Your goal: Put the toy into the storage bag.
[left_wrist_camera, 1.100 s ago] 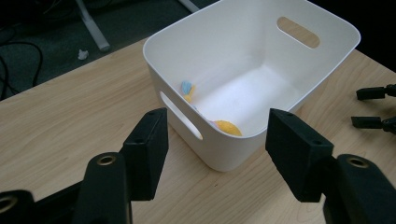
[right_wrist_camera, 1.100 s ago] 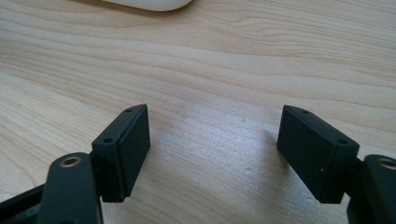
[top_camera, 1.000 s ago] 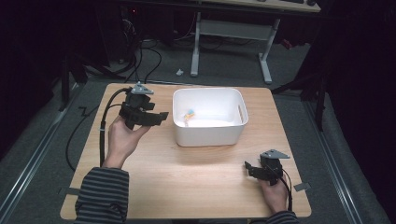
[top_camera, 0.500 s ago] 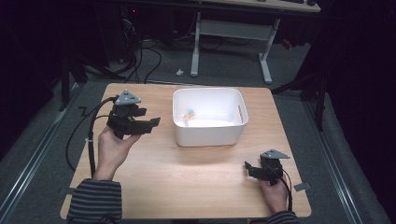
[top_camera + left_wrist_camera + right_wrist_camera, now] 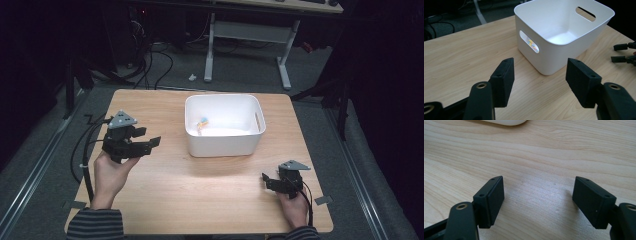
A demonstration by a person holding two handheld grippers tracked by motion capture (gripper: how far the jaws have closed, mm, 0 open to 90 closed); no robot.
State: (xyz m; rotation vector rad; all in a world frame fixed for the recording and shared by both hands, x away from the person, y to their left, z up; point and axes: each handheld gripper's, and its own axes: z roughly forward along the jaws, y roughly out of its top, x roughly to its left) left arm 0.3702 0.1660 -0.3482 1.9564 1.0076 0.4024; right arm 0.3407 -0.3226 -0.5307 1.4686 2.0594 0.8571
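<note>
High view, bin: white plastic bin sits just past the centre of the wooden table, toward 12 o'clock, upright, handle slots in its short walls.
High view, contents: a small colourful item lies on the bin floor at its 9 o'clock end; too small to identify.
High view, left gripper: left gripper held above the table at 9 o'clock of the bin, apart from it, jaws parted with nothing between.
High view, right gripper: right gripper low over the table at 5 o'clock of the bin, well apart from it.
Left gripper view, jaws: spread, empty, aimed at the bin's near corner; the colourful item shows through the handle slot.
Left gripper view, far side: the other gripper's jaw tips at 3 o'clock.
Right gripper view, jaws: wide apart, empty, bare wood between them; bin edge at 12 o'clock.
Handling, judged: bin likely light, stiff, smooth and somewhat slippery; nearly empty, so it may slide or tip under a one-sided pull.
Hold point, judged: pinch the rim wall at a handle slot, one pad inside and one outside.
</note>
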